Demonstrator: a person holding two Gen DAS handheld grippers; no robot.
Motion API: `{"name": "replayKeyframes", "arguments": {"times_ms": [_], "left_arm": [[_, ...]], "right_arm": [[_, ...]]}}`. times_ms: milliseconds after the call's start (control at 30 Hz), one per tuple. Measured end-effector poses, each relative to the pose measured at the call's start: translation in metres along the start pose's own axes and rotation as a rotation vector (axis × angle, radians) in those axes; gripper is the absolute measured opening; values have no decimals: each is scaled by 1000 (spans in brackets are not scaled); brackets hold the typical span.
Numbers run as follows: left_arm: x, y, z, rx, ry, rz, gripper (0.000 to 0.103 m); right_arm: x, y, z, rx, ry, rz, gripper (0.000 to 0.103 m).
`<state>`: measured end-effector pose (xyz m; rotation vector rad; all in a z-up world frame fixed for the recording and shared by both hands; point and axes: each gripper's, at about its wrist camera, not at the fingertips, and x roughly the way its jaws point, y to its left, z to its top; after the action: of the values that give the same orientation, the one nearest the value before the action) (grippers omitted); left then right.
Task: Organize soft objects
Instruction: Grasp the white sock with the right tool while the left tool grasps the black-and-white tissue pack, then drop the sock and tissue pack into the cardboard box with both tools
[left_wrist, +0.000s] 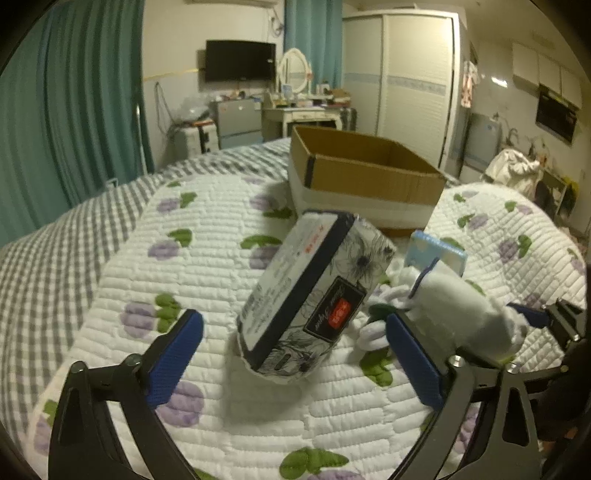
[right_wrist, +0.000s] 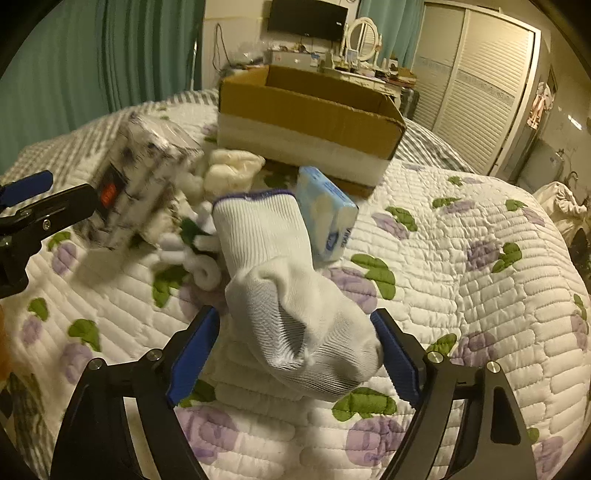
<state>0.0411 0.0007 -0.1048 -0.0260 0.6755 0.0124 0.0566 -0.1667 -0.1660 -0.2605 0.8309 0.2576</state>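
Observation:
A floral tissue pack (left_wrist: 310, 295) stands tilted on the quilt between the open fingers of my left gripper (left_wrist: 295, 347), with a gap on each side; it is blurred in the right wrist view (right_wrist: 140, 184). A white knit glove (right_wrist: 291, 299) with a purple cuff lies between the fingers of my right gripper (right_wrist: 295, 350), which is open around it; it also shows in the left wrist view (left_wrist: 469, 310). A small blue tissue packet (right_wrist: 328, 210) leans behind the glove. More white gloves (right_wrist: 192, 254) and a cream cloth bundle (right_wrist: 232, 170) lie nearby.
An open cardboard box (left_wrist: 369, 177) stands on the bed beyond the objects, also in the right wrist view (right_wrist: 306, 110). The floral quilt (left_wrist: 207, 236) covers the bed. Green curtains, a dresser and a wardrobe stand behind.

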Motion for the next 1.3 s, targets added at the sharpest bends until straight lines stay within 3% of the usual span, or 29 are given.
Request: {"name": "replayKeyframes", "arguments": {"times_ms": [167,300,467,500,633,767,1033,1300], "left_arm": [[25,-3,1,9,25,-9,97],[39,-8,6,28,24,-14,96],[51,-8,9,42,27,-20,71],[50,-7,9,49,21,-19,63],[40,-2,9,48,7,-34,52],[19,1,11,40,-16,-32,51],[-43,0,37,29,-102,-63,51],[-68,-12,112,32,-190,-130,51]], "right_arm": [[1,-8,5,28,0,-6,61],[-2,-9,7,37,-12,2,56],[-4,-7,8,30,-19,5,56],[-4,-6,9,29,-22,9,56],[-7,-7,7,31,-32,25,53],[-17,-8,6,33,-56,43,47],[-77,-15,23,50,-200,74,45],[-126,-45,106,9,-348,125,45]]}}
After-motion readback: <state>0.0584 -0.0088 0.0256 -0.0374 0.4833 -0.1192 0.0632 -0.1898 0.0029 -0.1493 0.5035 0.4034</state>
